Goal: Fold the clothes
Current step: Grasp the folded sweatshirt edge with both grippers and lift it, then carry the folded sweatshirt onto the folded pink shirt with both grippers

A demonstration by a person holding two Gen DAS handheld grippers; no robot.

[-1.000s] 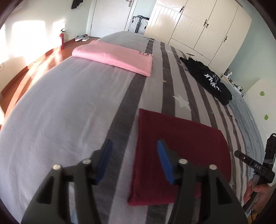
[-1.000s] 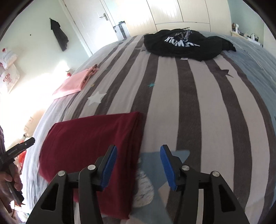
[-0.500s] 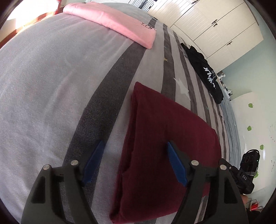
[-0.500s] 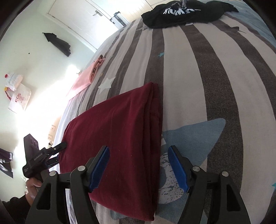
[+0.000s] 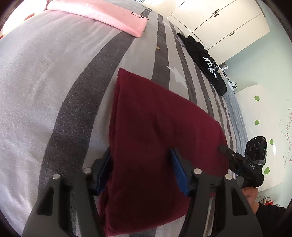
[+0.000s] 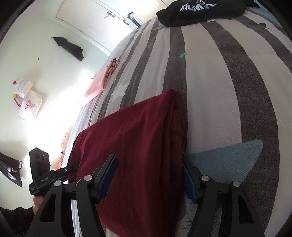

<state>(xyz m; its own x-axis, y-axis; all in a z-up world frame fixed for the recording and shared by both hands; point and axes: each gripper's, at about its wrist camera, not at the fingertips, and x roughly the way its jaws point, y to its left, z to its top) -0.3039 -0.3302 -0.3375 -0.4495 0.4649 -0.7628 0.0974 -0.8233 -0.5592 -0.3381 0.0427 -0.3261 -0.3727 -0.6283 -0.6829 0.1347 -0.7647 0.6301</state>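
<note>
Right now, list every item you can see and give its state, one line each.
Maroon garment: folded flat on the bed, its side edges between the jaws of both grippers.
Pink garment: folded, lying at the far side.
Black shirt: unfolded, spread out.
Left hand-held gripper: jaws just closing around the maroon edge.
Right hand-held gripper: same, at the opposite edge.
Door: closed.

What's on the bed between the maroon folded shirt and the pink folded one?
Nothing: only bare striped bedspread separates the maroon shirt from the pink one, seen in the left wrist view.
</note>
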